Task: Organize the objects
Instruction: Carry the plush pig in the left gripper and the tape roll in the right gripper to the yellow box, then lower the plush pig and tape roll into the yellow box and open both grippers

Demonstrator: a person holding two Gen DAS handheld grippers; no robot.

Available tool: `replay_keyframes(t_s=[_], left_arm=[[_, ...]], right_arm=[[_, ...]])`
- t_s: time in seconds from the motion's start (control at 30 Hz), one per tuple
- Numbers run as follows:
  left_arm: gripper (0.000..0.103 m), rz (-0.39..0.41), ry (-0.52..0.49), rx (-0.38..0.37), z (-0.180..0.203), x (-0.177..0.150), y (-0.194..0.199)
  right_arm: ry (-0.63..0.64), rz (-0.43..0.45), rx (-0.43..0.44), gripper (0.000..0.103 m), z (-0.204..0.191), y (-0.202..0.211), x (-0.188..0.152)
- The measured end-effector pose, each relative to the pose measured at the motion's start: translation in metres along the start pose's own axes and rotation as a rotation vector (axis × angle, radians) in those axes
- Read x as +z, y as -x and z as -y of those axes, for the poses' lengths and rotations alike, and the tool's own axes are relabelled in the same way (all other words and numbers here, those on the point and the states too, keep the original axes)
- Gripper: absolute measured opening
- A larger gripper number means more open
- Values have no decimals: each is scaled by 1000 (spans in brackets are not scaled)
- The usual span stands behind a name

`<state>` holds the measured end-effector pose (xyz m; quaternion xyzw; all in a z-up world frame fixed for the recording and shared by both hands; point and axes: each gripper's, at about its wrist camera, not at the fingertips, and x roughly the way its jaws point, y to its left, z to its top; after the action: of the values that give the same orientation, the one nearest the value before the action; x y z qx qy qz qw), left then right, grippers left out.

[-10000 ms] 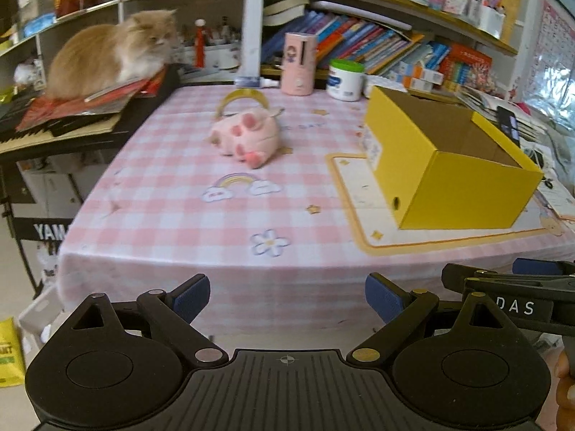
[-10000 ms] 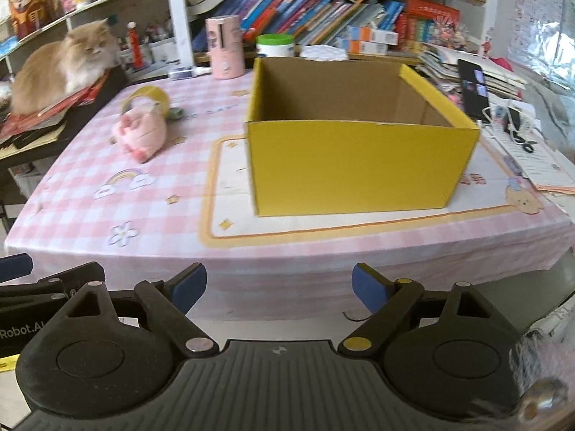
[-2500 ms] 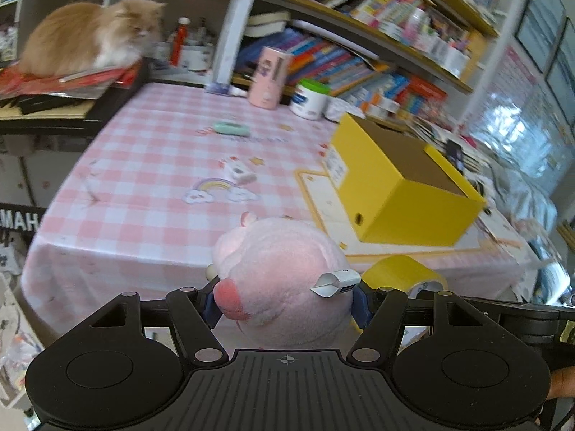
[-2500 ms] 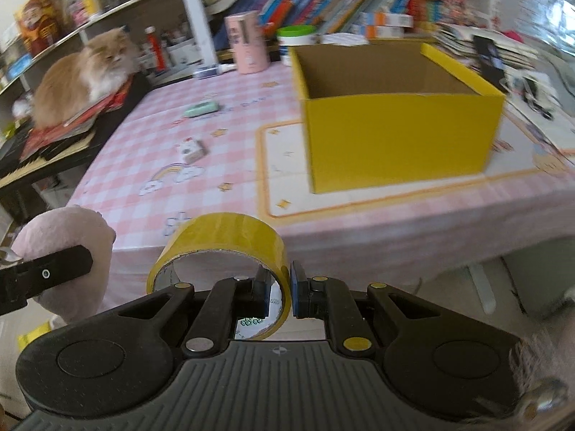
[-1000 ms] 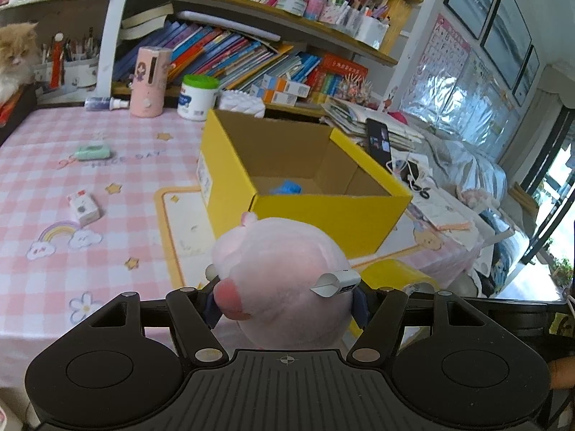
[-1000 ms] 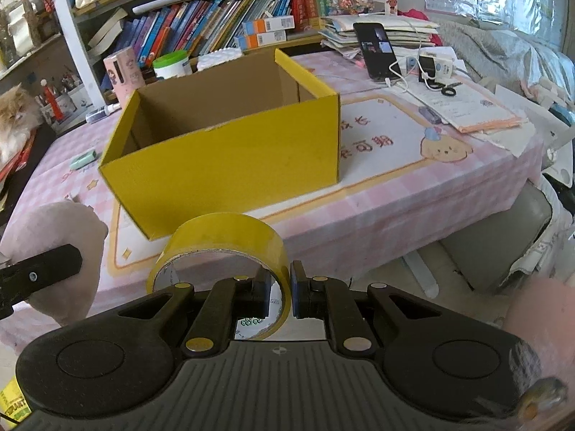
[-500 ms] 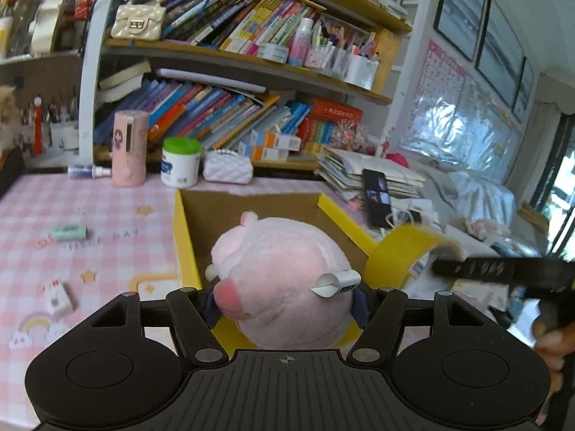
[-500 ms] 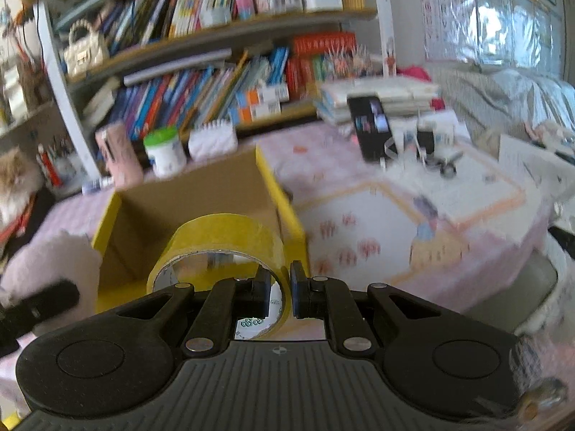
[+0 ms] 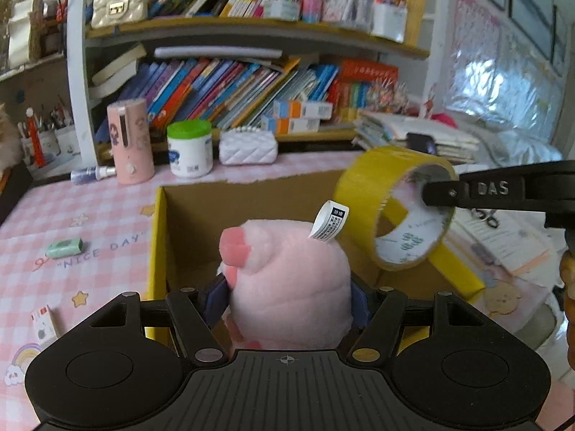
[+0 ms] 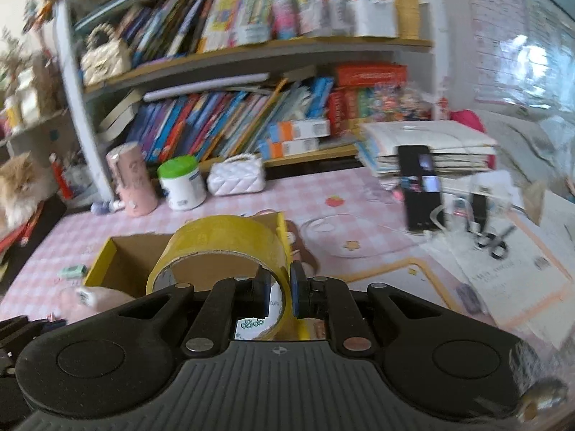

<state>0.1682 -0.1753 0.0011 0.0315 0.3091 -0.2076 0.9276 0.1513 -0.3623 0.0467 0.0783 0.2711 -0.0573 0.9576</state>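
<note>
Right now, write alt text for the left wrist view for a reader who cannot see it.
The left tool grips a pink plush toy over an open yellow cardboard box on a pink checked tablecloth. To the right, the right tool holds a roll of yellow tape above the box. Crowded bookshelves fill the background.

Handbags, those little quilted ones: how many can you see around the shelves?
2. A cream handbag with a pearl handle sits on the upper shelf at left; a white quilted handbag rests on the pink table by the green-lidded jar. Others may hide among the clutter.
</note>
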Motion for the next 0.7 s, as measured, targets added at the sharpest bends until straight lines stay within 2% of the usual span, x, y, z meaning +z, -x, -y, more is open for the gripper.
replay_keyframes(t_s=[0.13, 0.23, 0.43, 0.53, 0.6, 0.63, 0.7], left_arm=[[67, -45, -16, 29, 0, -6, -15], [68, -47, -37, 48, 2, -6, -17], [74, -55, -55, 57, 0, -7, -17], [81, -56, -61, 53, 0, -6, -15], [86, -33, -51, 39, -1, -5, -10], [86, -22, -45, 33, -1, -4, -7], [86, -7, -33, 25, -2, -1, -4]], right_arm=[[80, -45, 40, 11, -14, -28, 2], [130, -91, 64, 11, -21, -47, 0], [186, -176, 76, 12, -30, -80, -2], [210, -225, 85, 16, -34, -92, -4], [215, -230, 91, 32, -37, -92, -5], [211, -223, 99, 48, -38, -90, -5], [216, -199, 109, 51, -39, -84, -4]])
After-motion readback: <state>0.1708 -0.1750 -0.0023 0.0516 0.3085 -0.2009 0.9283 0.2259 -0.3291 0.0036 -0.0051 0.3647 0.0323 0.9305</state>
